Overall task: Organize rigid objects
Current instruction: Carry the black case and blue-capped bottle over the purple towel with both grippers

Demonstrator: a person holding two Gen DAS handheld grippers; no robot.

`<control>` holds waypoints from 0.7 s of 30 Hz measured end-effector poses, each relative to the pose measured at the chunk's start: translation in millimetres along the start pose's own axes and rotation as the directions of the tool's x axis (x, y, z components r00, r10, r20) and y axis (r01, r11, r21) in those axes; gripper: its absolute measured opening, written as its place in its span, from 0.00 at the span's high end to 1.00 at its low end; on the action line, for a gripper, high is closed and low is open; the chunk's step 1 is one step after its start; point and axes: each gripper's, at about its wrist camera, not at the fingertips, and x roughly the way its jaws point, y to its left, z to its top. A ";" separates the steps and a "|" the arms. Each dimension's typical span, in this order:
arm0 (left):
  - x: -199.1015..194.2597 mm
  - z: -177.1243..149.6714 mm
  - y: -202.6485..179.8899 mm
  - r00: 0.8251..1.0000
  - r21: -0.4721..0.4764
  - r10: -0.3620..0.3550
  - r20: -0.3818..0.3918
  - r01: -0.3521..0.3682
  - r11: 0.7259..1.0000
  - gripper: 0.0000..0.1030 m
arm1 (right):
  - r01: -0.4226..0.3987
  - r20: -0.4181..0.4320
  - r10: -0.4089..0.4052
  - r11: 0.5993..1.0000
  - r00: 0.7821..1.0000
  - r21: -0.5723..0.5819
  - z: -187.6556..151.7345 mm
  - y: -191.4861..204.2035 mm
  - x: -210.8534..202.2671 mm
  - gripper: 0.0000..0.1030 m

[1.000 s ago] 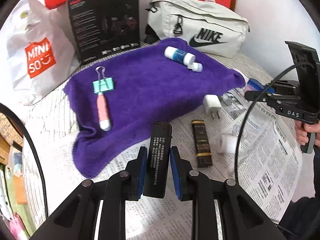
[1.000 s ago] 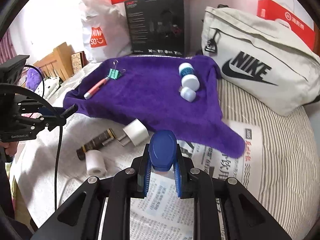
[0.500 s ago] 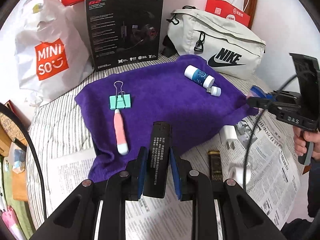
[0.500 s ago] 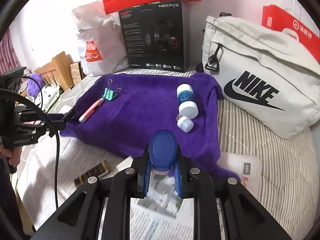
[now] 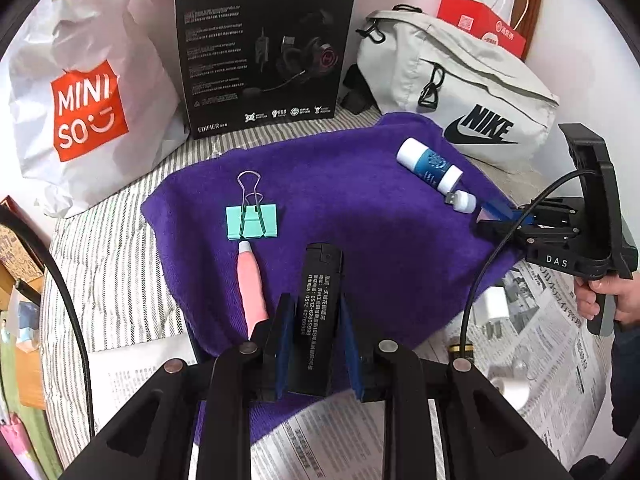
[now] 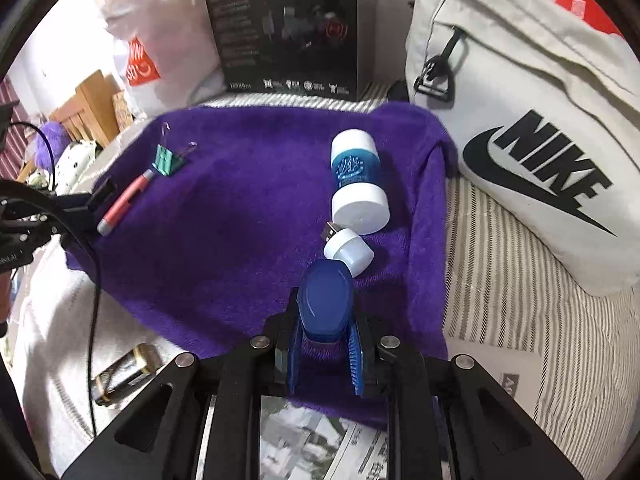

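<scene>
left jaws: the left gripper (image 5: pixel 316 344) is clamped across the narrow sides of a black lighter (image 5: pixel 318 312), which hangs above the near part of the purple towel (image 5: pixel 360 216).
right jaws: the right gripper (image 6: pixel 324 344) is clamped on a blue oval piece (image 6: pixel 325 300), over the towel's near right part, just beside a small white usb plug (image 6: pixel 348 250).
handling: both look like stiff, light plastic; the lighter's smooth flat sides could slip, so a mid-body hold seems safest.
already on towel: mint binder clip (image 5: pixel 251 222), pink pen (image 5: pixel 251 288), blue-and-white tube (image 5: pixel 430 166).
off the towel: white charger (image 5: pixel 495 304) on newspaper (image 5: pixel 552 344).
</scene>
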 end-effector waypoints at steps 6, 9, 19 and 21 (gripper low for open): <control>12.8 3.0 6.7 1.000 -0.007 -0.004 -0.018 0.004 1.000 0.78 | 0.011 0.006 -0.011 1.000 1.000 0.003 -1.7 -1.9 6.5 0.80; 19.4 5.4 10.7 1.000 -0.019 -0.001 -0.027 0.001 1.000 0.78 | 0.017 0.009 -0.017 1.000 1.000 -0.002 -1.1 -0.9 6.3 0.80; 40.4 16.7 21.1 0.998 -0.083 0.028 -0.058 -0.033 0.996 0.78 | 0.023 0.029 -0.022 0.999 0.999 -0.031 -0.8 0.9 8.2 0.80; 44.9 19.1 20.0 0.997 -0.082 0.033 -0.065 -0.038 0.996 0.78 | 0.025 0.034 -0.024 0.999 0.999 -0.038 -0.6 1.6 8.9 0.80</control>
